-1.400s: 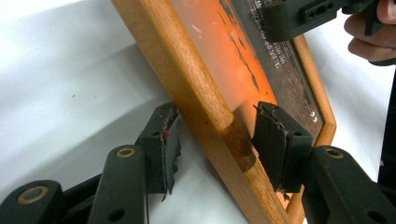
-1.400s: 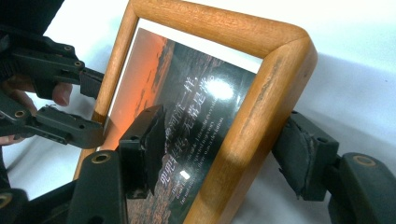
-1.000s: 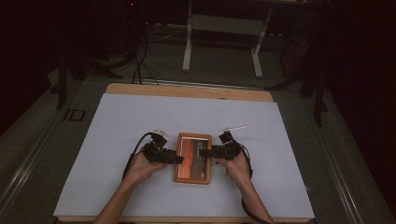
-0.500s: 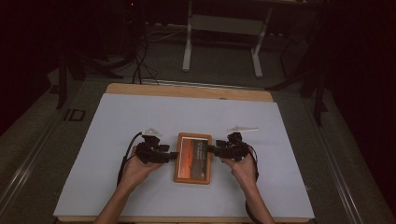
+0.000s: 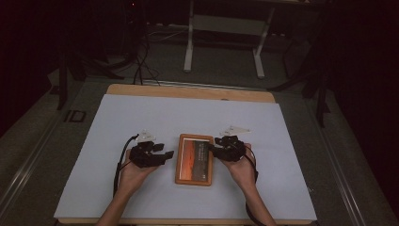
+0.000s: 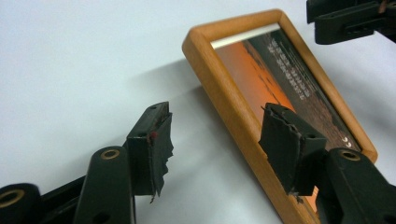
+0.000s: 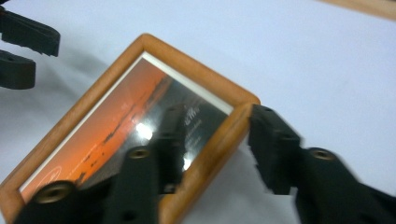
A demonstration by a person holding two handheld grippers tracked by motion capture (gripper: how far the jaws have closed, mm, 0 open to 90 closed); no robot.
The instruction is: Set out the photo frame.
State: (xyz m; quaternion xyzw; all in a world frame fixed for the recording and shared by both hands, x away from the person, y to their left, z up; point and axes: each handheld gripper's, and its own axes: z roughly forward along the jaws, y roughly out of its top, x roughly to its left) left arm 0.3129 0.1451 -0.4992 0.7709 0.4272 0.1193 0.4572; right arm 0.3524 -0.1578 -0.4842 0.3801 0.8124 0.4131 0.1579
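right gripper [image 5: 217, 147] closing astride frame [image 5: 194, 159] edge, left gripper [image 5: 165, 155] apparently withdrawn

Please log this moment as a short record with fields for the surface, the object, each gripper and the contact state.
surface: white sheet on a wooden table
object: wooden picture frame with an orange photo, lying flat between the two grippers
left gripper: jaws open, straddling the frame's near rail; pads not pressing on it
right gripper: jaws have just been closing, one over the glass, one outside the frame's rail near a corner
contact: whether the right gripper's pads press the rail cannot be told
frame lifted: no sign of it in the high view
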